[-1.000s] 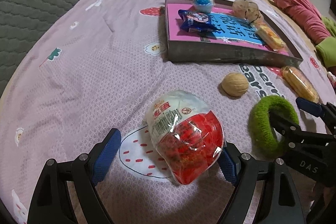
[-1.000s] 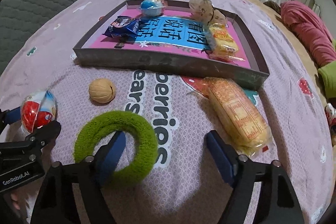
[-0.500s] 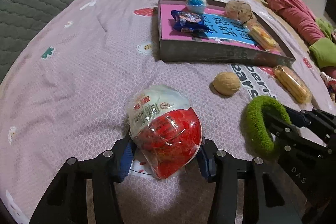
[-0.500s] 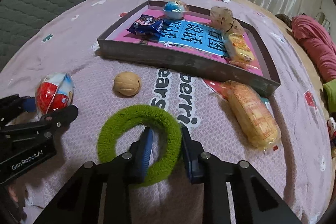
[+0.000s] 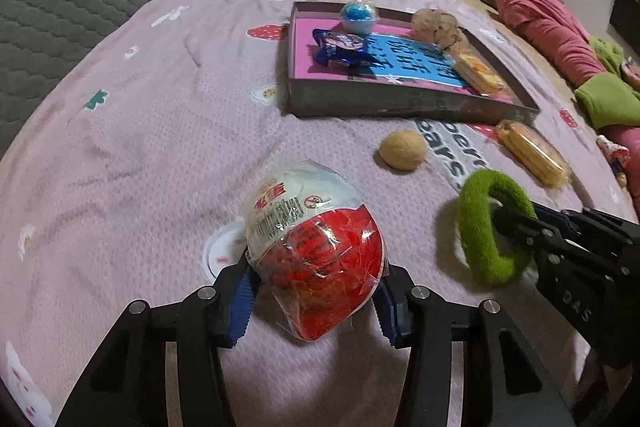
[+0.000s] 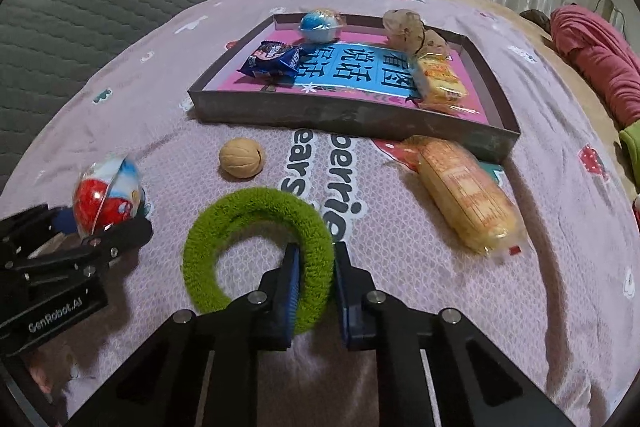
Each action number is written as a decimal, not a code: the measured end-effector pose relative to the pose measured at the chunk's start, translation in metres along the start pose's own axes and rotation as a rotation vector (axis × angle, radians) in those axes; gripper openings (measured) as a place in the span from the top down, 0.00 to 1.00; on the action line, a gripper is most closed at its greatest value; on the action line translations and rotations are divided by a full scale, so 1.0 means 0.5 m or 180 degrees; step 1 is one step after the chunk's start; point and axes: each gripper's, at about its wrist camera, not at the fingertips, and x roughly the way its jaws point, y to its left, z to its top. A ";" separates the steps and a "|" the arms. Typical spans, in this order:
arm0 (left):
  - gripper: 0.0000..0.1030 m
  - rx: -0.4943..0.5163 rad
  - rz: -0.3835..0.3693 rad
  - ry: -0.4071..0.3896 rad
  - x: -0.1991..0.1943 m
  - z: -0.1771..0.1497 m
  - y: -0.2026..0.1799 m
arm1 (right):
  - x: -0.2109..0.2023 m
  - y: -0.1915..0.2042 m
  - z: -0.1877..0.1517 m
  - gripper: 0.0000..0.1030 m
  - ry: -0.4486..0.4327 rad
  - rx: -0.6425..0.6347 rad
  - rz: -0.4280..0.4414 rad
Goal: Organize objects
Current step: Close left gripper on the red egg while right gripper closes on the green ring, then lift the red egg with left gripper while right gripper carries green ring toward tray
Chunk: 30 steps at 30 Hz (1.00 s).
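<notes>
On the pink bedspread (image 5: 140, 131), the left gripper (image 5: 314, 297) clamps a wrapped red-and-white chocolate egg (image 5: 312, 259). Right gripper (image 6: 314, 283) pinches the near rim of a green fuzzy ring (image 6: 256, 247). A walnut (image 6: 241, 159) and cracker packet (image 6: 466, 195) lie near the grey-walled tray (image 6: 344, 117).

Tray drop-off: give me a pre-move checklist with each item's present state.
1. Left gripper jaws clamped on the wrapped egg: ok.
2. Right gripper jaws pinching the green ring: ok.
3. Free floor in the tray between blue packet and yellow packet: ok.
4. Walnut and biscuit pack outside the tray, not under either load: ok.
5. Grip firmness on the egg's loose wrapper: cannot tell.
</notes>
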 end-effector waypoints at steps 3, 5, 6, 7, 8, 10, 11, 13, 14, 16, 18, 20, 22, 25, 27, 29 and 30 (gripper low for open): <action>0.49 -0.0010 -0.0015 0.0000 -0.010 -0.011 -0.007 | -0.009 -0.009 -0.007 0.87 -0.0039 0.0078 0.0090; 0.49 -0.0042 -0.0063 -0.0004 -0.019 -0.016 -0.007 | -0.019 -0.015 -0.011 0.87 -0.0069 0.0136 0.0156; 0.49 -0.0055 -0.0071 -0.0013 -0.024 -0.018 -0.008 | -0.026 -0.016 -0.012 0.87 -0.0099 0.0143 0.0158; 0.49 -0.0053 -0.0074 -0.0034 -0.032 -0.020 -0.010 | -0.031 -0.016 -0.013 0.87 -0.0102 0.0141 0.0170; 0.49 -0.0046 -0.0071 -0.0040 -0.037 -0.020 -0.011 | -0.040 -0.016 -0.014 0.87 -0.0137 0.0145 0.0165; 0.49 -0.0068 -0.0074 -0.0098 -0.054 -0.022 -0.012 | -0.059 -0.016 -0.015 0.87 -0.0198 0.0156 0.0174; 0.49 -0.0072 -0.0081 -0.0104 -0.061 -0.022 -0.012 | -0.069 -0.017 -0.015 0.87 -0.0237 0.0163 0.0171; 0.49 -0.0088 -0.0084 -0.0156 -0.079 -0.023 -0.014 | -0.088 -0.017 -0.015 0.87 -0.0290 0.0162 0.0175; 0.49 -0.0084 -0.0083 -0.0171 -0.088 -0.023 -0.016 | -0.099 -0.018 -0.015 0.87 -0.0324 0.0161 0.0164; 0.49 -0.0090 -0.0095 -0.0228 -0.110 -0.023 -0.021 | -0.120 -0.018 -0.014 0.87 -0.0383 0.0152 0.0151; 0.49 -0.0080 -0.0096 -0.0277 -0.132 -0.022 -0.028 | -0.141 -0.018 -0.014 0.87 -0.0432 0.0145 0.0144; 0.49 -0.0061 -0.0105 -0.0320 -0.152 -0.019 -0.036 | -0.166 -0.017 -0.013 0.87 -0.0491 0.0129 0.0137; 0.49 -0.0038 -0.0099 -0.0385 -0.179 -0.016 -0.046 | -0.189 -0.015 -0.013 0.87 -0.0534 0.0093 0.0109; 0.49 -0.0024 -0.0109 -0.0461 -0.211 -0.008 -0.058 | -0.222 -0.015 -0.007 0.87 -0.0599 0.0076 0.0090; 0.49 0.0007 -0.0099 -0.0501 -0.230 -0.001 -0.067 | -0.243 -0.016 -0.004 0.87 -0.0640 0.0067 0.0085; 0.49 0.0022 -0.0081 -0.0558 -0.250 0.007 -0.076 | -0.263 -0.018 0.001 0.87 -0.0677 0.0057 0.0065; 0.49 0.0033 -0.0085 -0.0578 -0.259 0.011 -0.079 | -0.270 -0.018 0.003 0.87 -0.0673 0.0048 0.0051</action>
